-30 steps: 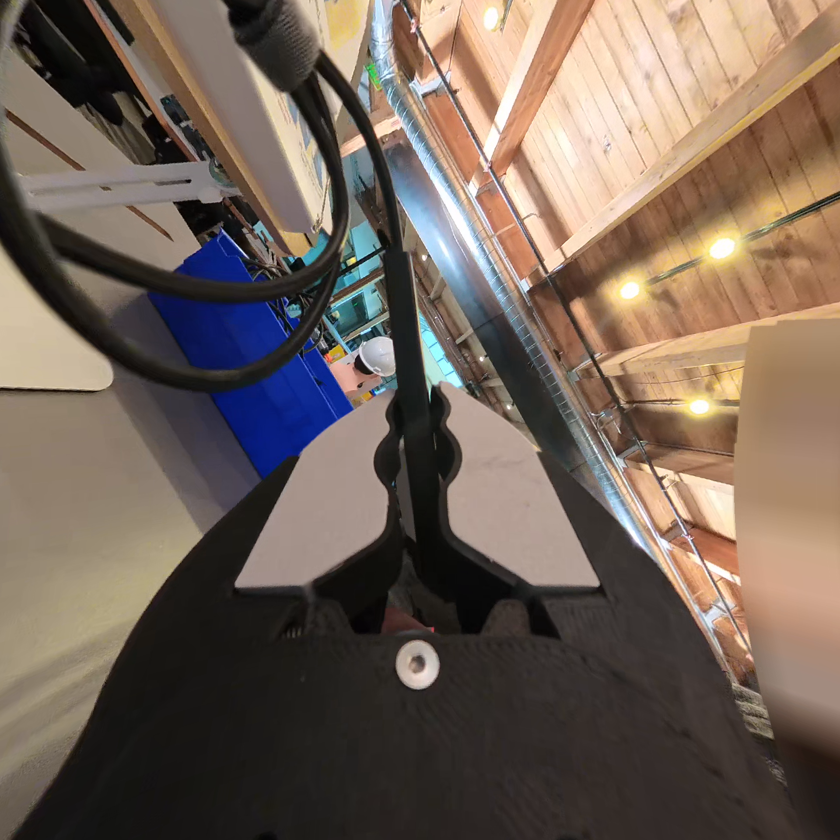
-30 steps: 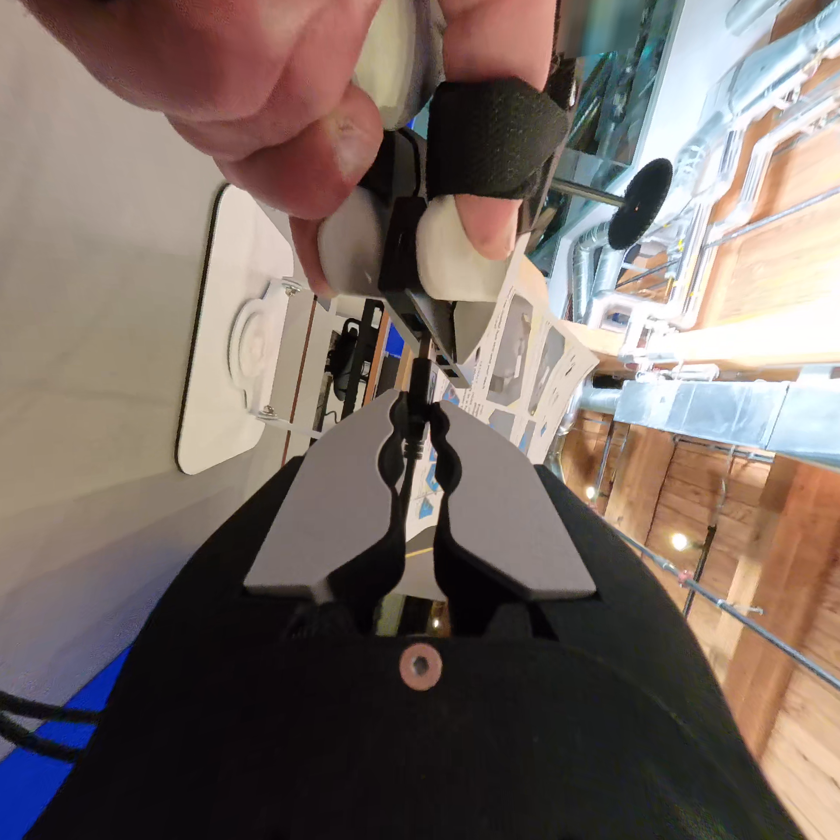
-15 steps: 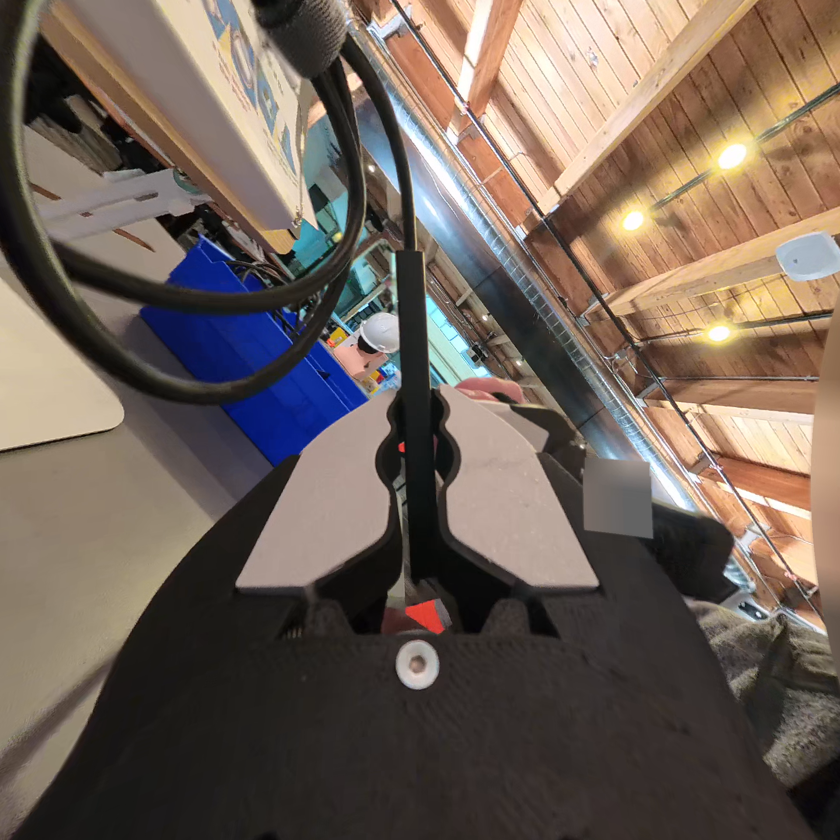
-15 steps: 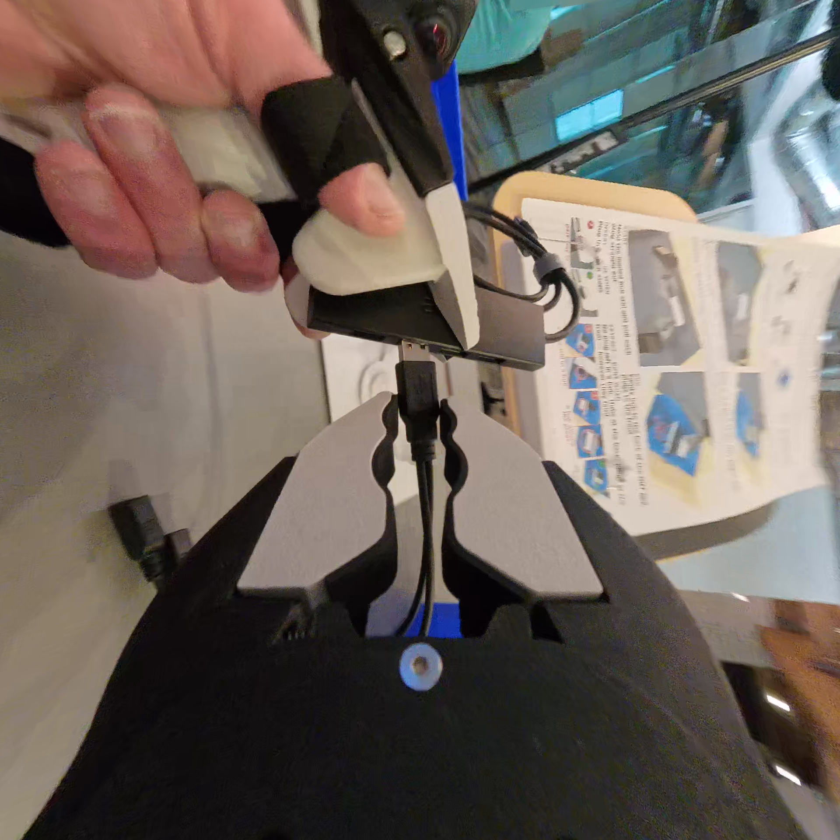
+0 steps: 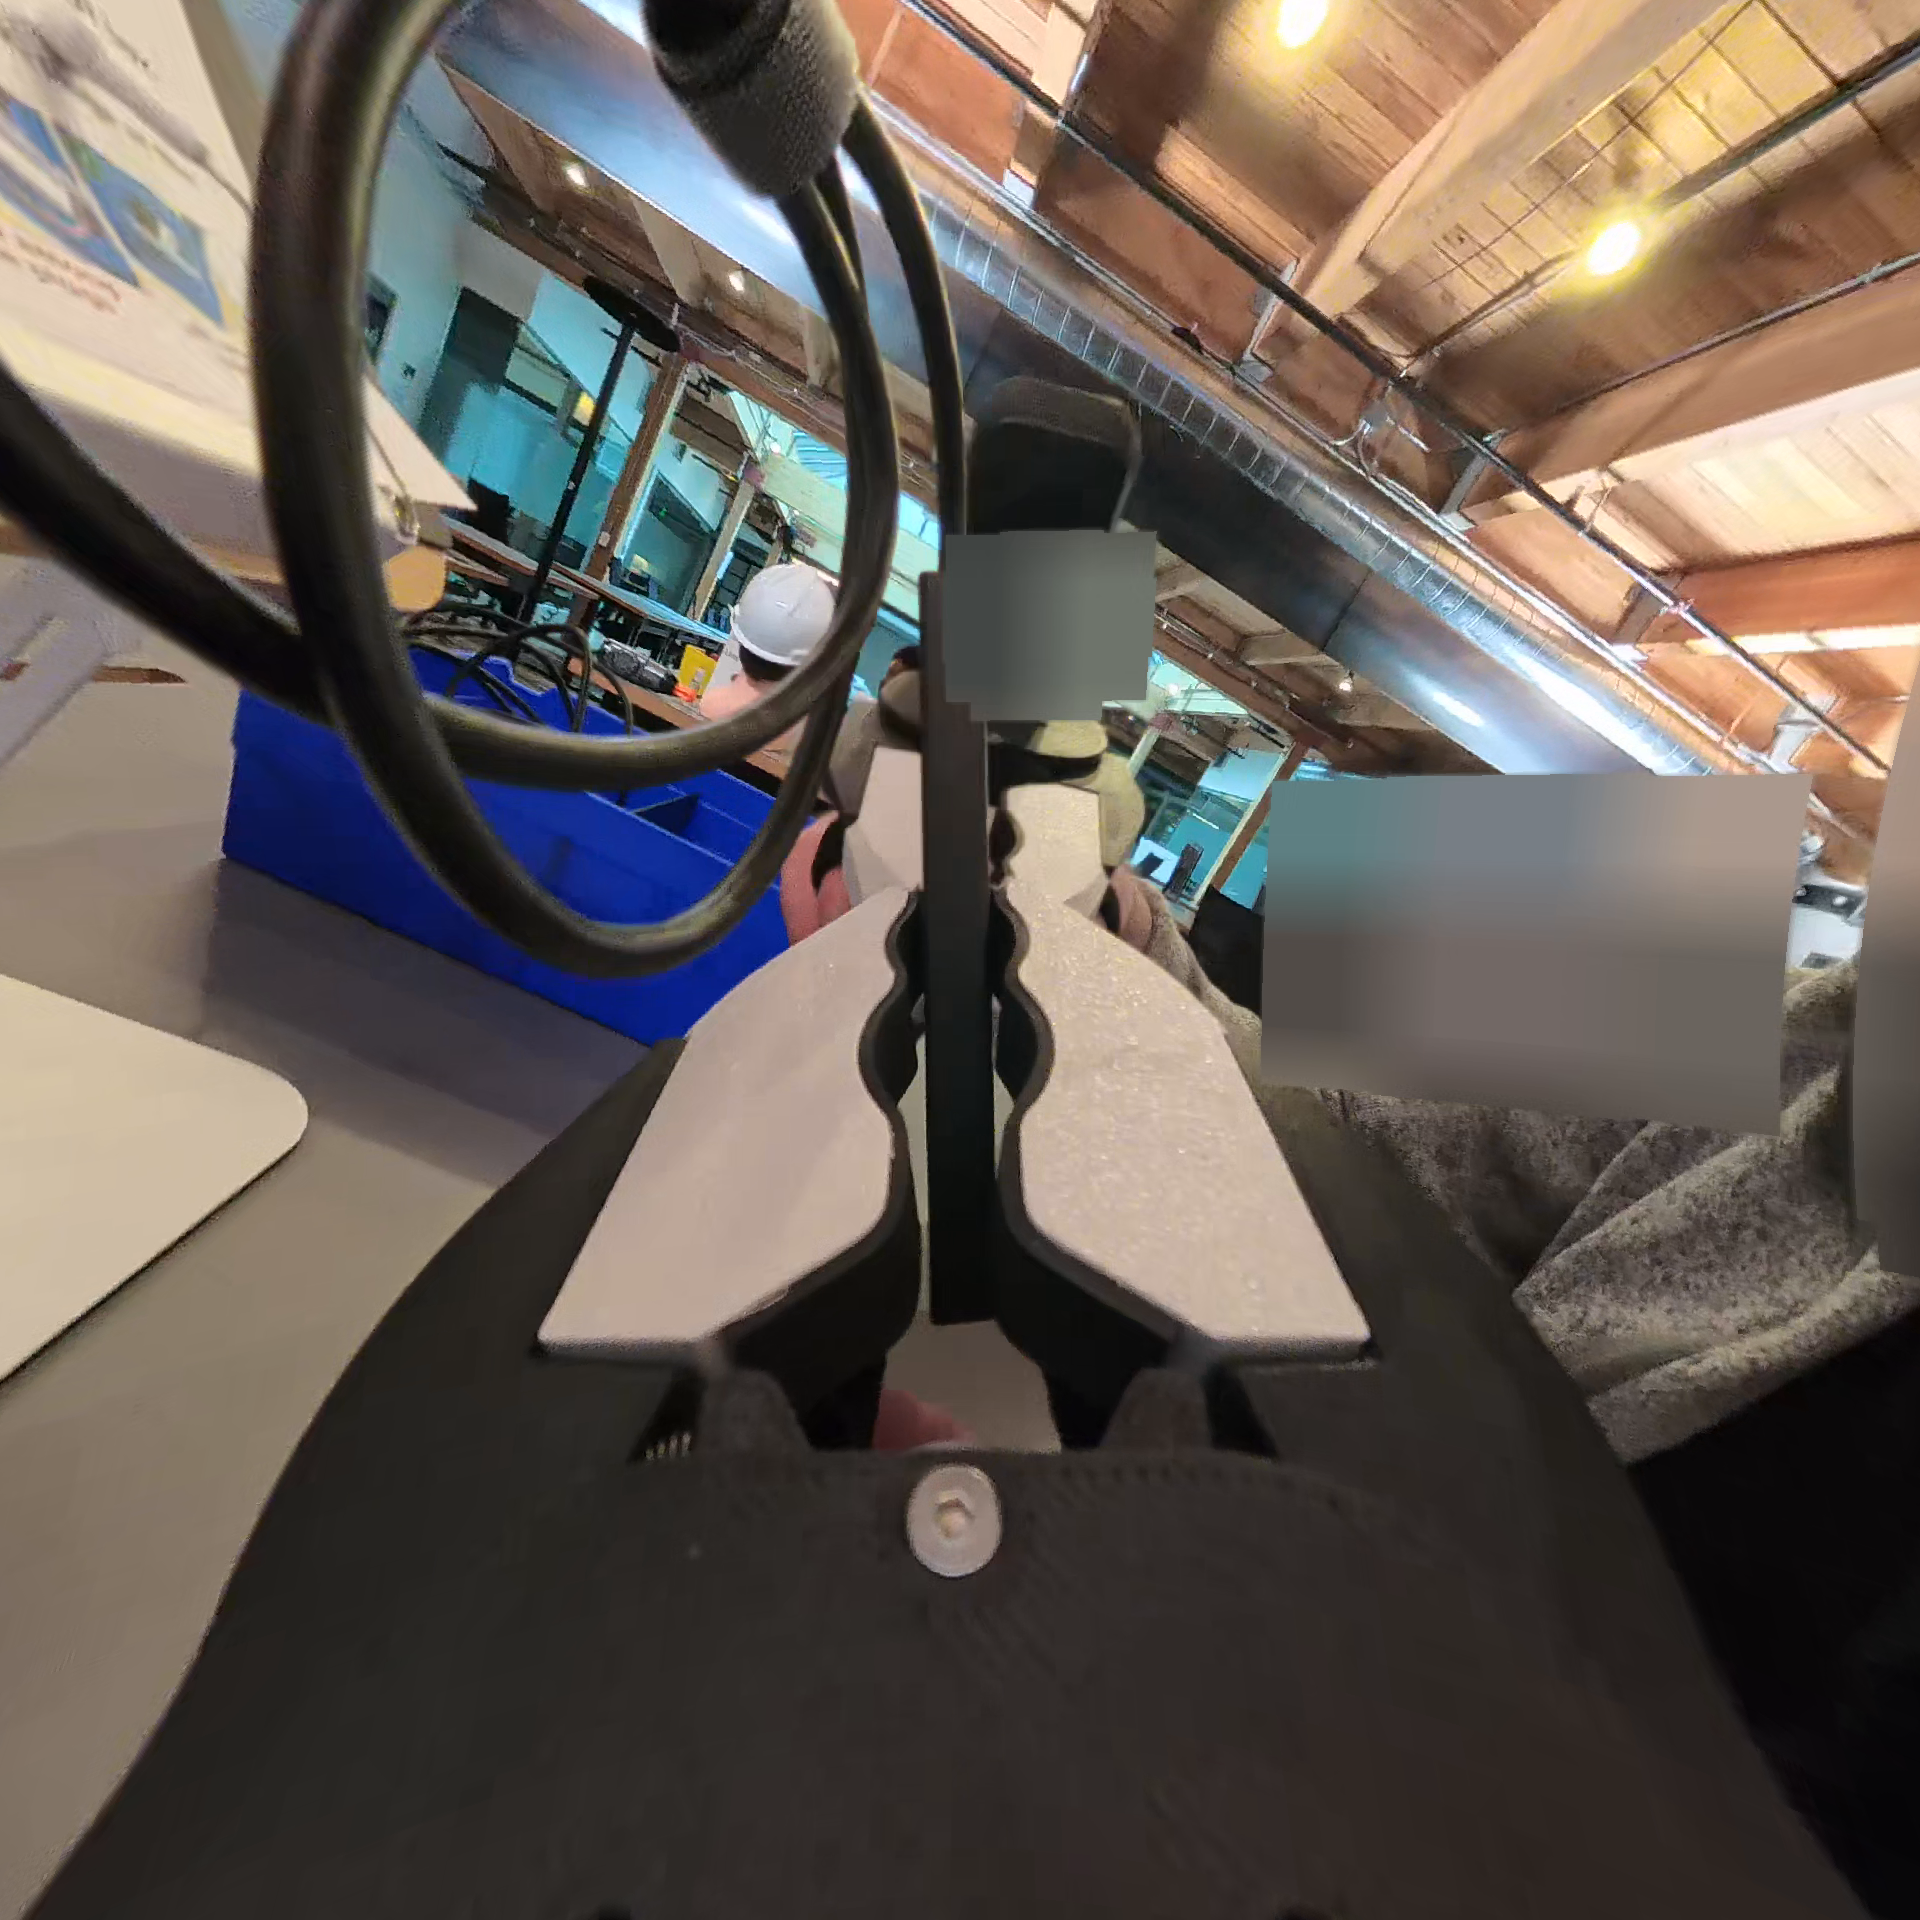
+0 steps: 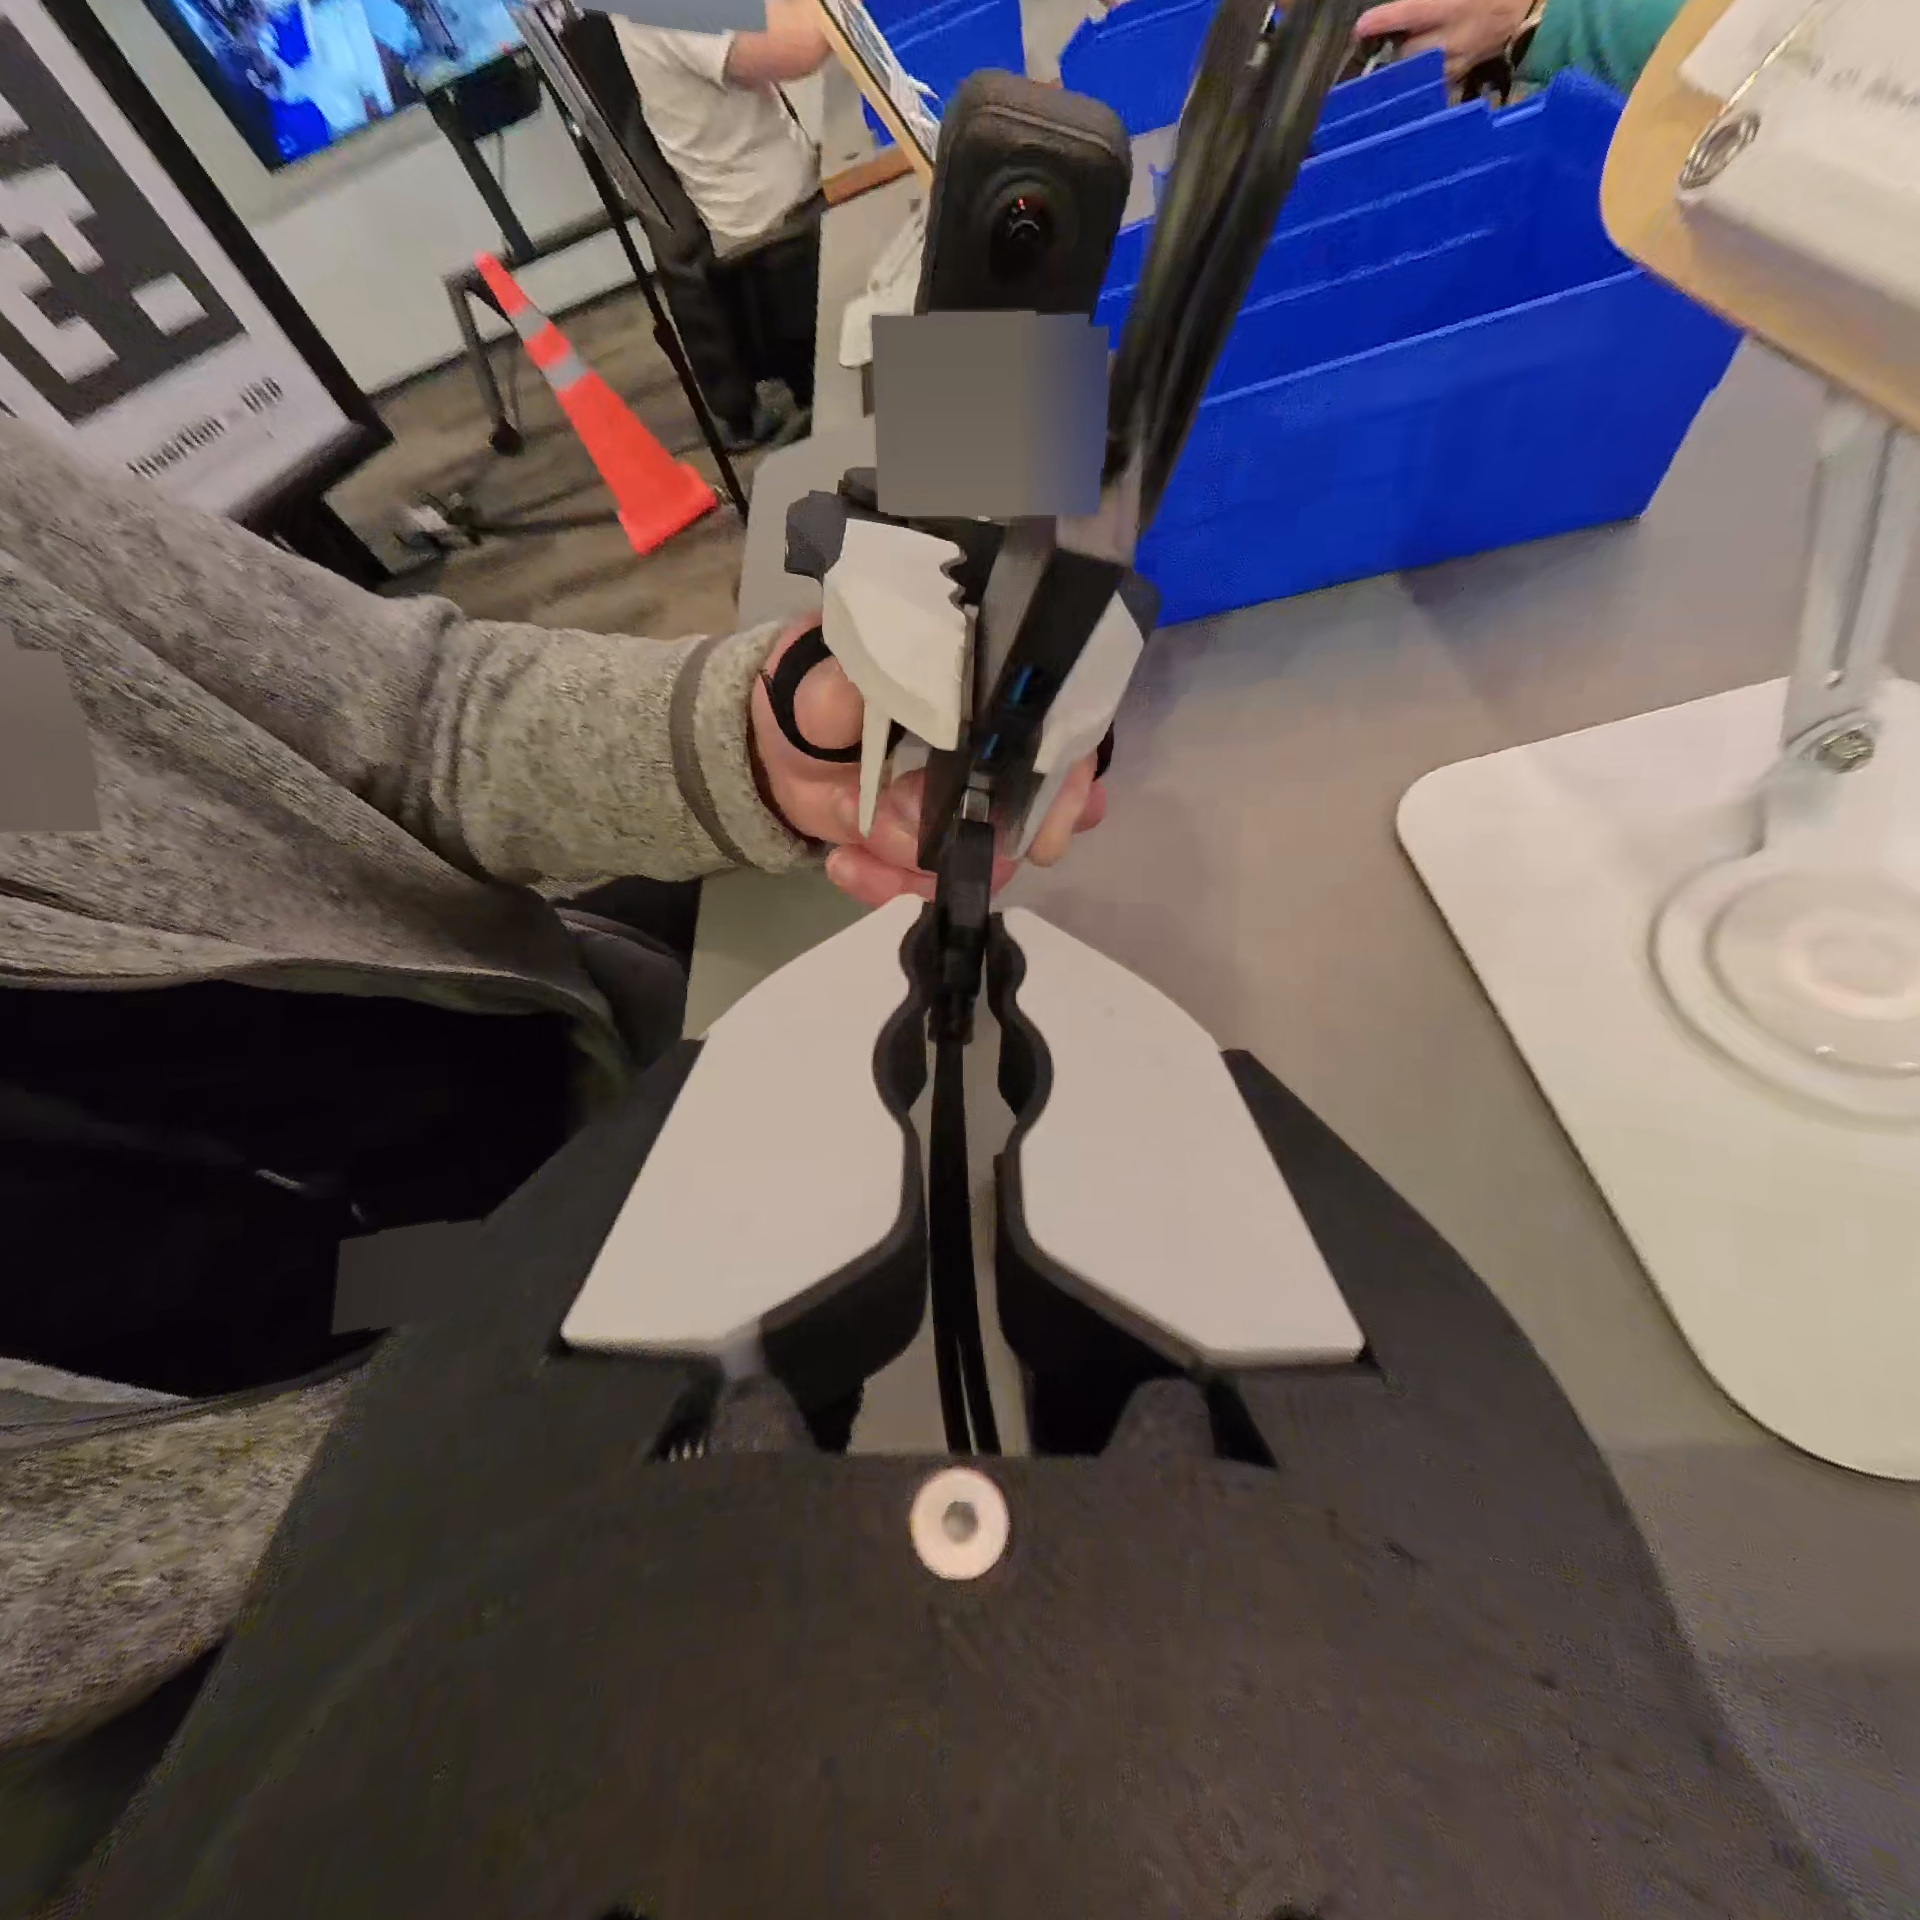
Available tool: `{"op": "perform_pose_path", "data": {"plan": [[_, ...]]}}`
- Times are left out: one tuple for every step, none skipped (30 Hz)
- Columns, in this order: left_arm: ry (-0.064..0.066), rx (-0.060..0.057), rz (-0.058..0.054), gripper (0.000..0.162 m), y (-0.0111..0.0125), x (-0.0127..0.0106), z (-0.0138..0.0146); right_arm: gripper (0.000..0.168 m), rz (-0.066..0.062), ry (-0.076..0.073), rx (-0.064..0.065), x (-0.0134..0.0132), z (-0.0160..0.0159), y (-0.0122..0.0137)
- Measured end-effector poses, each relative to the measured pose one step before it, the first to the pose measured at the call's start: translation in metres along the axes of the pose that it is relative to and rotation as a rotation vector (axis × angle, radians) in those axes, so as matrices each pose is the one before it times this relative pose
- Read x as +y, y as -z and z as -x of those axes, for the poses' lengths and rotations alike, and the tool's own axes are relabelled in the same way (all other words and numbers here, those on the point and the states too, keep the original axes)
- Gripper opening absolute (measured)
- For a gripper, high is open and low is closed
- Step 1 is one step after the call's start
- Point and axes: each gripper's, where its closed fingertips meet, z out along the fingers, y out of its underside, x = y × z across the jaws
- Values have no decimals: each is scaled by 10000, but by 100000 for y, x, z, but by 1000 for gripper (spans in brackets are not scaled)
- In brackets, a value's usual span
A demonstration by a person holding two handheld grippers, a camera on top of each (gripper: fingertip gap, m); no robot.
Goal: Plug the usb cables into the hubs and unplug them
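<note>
My left gripper [image 5: 956, 925] is shut on a thin black USB hub [image 5: 956, 1091], seen edge-on. The hub's black cable [image 5: 343, 623] loops above it. In the right wrist view the left gripper [image 6: 987, 727] faces me in a hand, with the hub [image 6: 1049, 613] between its white fingers [image 6: 904, 644]. My right gripper [image 6: 961, 935] is shut on a black USB plug [image 6: 961, 883]; its cable [image 6: 951, 1195] runs back between the jaws. The plug's metal tip meets a port on the hub's edge; how deep it sits is hidden. The right gripper's fingers [image 5: 1055, 831] show behind the hub.
Blue bins [image 6: 1403, 395] stand at the back of the grey table [image 6: 1299, 790] and also show in the left wrist view [image 5: 520, 862]. A white stand base [image 6: 1662, 987] lies at the right. A grey sleeve [image 6: 416, 727] is at the left. An orange cone [image 6: 613, 436] stands on the floor.
Both grippers have swung round together, so the views now turn from the ceiling toward the table. The hub and the plug stay gripped, with the plug at the hub's port.
</note>
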Motion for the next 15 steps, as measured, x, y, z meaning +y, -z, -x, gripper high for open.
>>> {"op": "perform_pose_path", "data": {"plan": [[-96, -4, 55, 11, -31, 44, -48, 9, -134, -40, -86, 104, 81, -57], [-120, 58, 132, 11, -7, 175, -107, 9, -50, -2, 87, 164, -76, -24], [-196, 75, 56, 11, 11, 100, -146, 8, -138, 18, 18, 7, 119, -62], [-172, 34, -114, 11, 70, -147, -115, 8, -268, 80, 28, -161, 223, -66], [-4, 152, -97, 11, 36, -185, -263, 8, -331, 224, 139, -216, 128, 3], [-122, 136, 27, 11, -32, -41, -280, 8, -188, -108, -31, 34, 249, -80], [-133, 12, 124, 11, -42, 95, -83, 8, -88, -35, 59, 188, 91, -125], [12, -7, 58, 11, -28, 44, 18, 8, -163, 81, 152, 84, -48, -72], [-22, -38, -14, 11, -22, 46, 81, 8, -162, -23, 74, 42, 14, -24], [18, 27, -96, 11, -24, -15, -22, 8, -221, 135, 150, -140, -7, 56], [81, 73, -96, 11, -20, -67, -61, 8, -112, 64, 82, -25, 92, -6], [-80, 3, 10, 11, -44, 66, -77, 8, 1, -16, 12, 119, 145, -57], [-166, -85, 55, 11, -66, 99, -42, 8, -87, 42, 100, 24, 19, -16], [-42, -13, -72, 11, -33, -67, -61, 8, -186, -72, 30, -54, 8, -34], [19, -34, -59, 11, -17, -39, 57, 8, -167, -139, 40, 11, -39, -75]]}}
